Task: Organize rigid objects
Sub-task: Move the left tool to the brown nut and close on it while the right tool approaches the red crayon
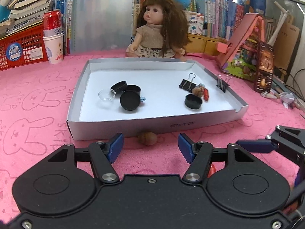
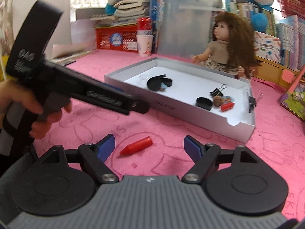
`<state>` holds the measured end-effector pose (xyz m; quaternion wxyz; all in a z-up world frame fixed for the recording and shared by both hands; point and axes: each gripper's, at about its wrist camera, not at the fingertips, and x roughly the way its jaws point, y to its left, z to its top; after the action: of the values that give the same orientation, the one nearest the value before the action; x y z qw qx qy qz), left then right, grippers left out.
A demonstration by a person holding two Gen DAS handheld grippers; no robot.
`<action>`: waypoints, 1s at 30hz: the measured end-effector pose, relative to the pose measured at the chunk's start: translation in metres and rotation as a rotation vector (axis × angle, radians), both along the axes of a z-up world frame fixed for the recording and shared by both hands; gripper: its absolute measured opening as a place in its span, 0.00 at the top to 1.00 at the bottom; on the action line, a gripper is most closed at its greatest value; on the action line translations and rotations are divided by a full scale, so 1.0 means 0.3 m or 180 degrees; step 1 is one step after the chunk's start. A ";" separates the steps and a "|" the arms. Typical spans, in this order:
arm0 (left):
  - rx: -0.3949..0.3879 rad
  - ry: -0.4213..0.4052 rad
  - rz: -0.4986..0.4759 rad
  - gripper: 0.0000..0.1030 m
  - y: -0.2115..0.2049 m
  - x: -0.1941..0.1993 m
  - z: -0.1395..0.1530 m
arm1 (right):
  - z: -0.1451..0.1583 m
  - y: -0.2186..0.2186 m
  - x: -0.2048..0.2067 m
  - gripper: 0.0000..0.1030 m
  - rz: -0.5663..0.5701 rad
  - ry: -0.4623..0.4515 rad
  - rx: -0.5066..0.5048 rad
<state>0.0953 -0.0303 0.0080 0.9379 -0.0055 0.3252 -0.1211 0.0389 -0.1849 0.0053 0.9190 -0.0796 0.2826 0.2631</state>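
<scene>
In the left wrist view a brown nut (image 1: 147,138) lies on the pink cloth against the front wall of a shallow silver box (image 1: 133,126). My left gripper (image 1: 150,146) is open just short of the nut, touching nothing. Inside the box are black round lids (image 1: 130,100), a clear dish (image 1: 106,95), a binder clip (image 1: 187,85), another nut (image 1: 198,91) and a red piece (image 1: 206,95). In the right wrist view a red crayon-like cone (image 2: 136,146) lies on the cloth between the spread fingers of my right gripper (image 2: 149,147), which is open and not pressing on it.
A doll (image 1: 158,30) sits behind the box. A red can in a paper cup (image 1: 53,38) and a red crate (image 1: 21,49) stand back left, a toy house (image 1: 246,53) back right. A second clip (image 1: 221,85) grips the box's right wall. A hand holds the left gripper's body (image 2: 85,93).
</scene>
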 end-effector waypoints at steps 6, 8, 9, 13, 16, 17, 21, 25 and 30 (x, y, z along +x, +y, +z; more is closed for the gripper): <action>-0.0004 0.0020 0.0060 0.47 -0.014 0.025 -0.021 | -0.022 0.045 0.005 0.19 0.0220 0.0021 -0.0139; -0.0007 0.0010 0.0068 0.55 -0.016 0.026 -0.022 | -0.021 0.046 0.006 0.22 0.0268 0.0027 -0.0125; 0.0010 -0.0001 0.0076 0.58 -0.017 0.026 -0.022 | -0.020 0.044 0.009 0.23 0.0280 0.0045 -0.0100; 0.0066 -0.0026 0.0043 0.75 -0.022 0.018 -0.023 | -0.016 0.037 0.020 0.35 0.0324 0.0124 -0.0021; 0.0091 -0.0043 0.0027 0.78 -0.026 0.012 -0.023 | -0.014 0.035 0.024 0.51 0.0334 0.0168 0.0036; 0.0096 -0.0046 0.0024 0.78 -0.027 0.011 -0.023 | -0.014 0.036 0.024 0.57 0.0330 0.0164 0.0038; 0.0092 -0.0044 0.0025 0.78 -0.028 0.009 -0.023 | -0.013 0.038 0.024 0.68 0.0266 0.0148 0.0058; 0.0091 -0.0041 0.0024 0.78 -0.028 0.007 -0.022 | -0.010 0.032 0.024 0.73 0.0166 0.0146 0.0101; 0.0076 -0.0037 0.0028 0.78 -0.015 -0.012 -0.019 | -0.004 0.020 0.017 0.74 0.0021 0.0118 0.0078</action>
<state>0.0918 -0.0349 0.0023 0.9403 0.0049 0.3210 -0.1131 0.0441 -0.1789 0.0042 0.9136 -0.0644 0.2961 0.2710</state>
